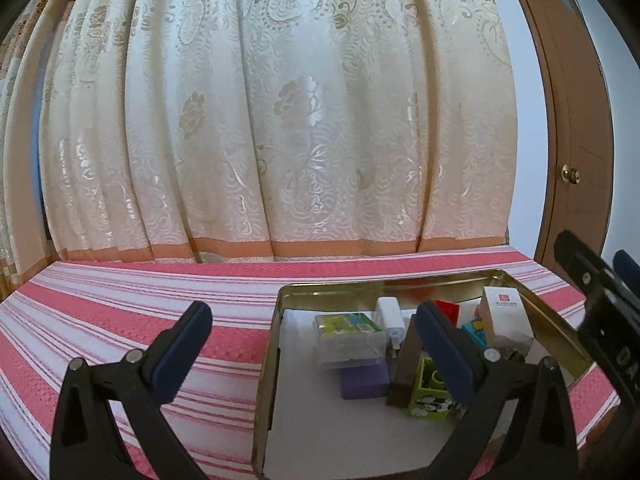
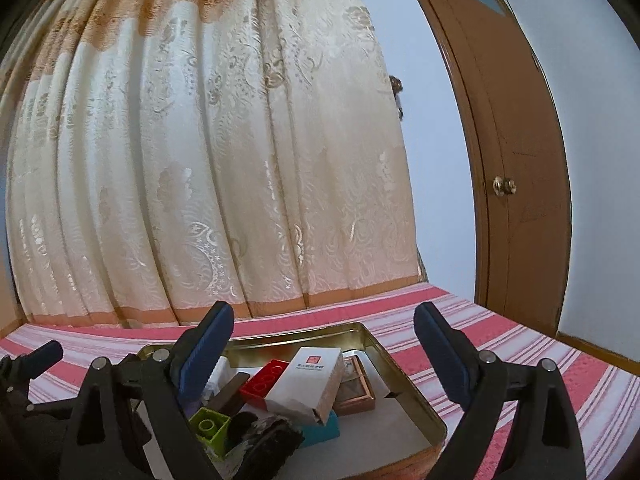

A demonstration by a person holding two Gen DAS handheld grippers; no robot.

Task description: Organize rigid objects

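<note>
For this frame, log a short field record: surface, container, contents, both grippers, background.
surface: red and white striped cloth
container: open gold metal tin, white liner inside
contents: white carton with red logo, red brick, green brick, purple block, white charger, clear plastic case, teal block, small framed item
left gripper: open, empty, one finger over the tin
right gripper: open, empty, above the tin
background: cream floral curtain, brown door
</note>
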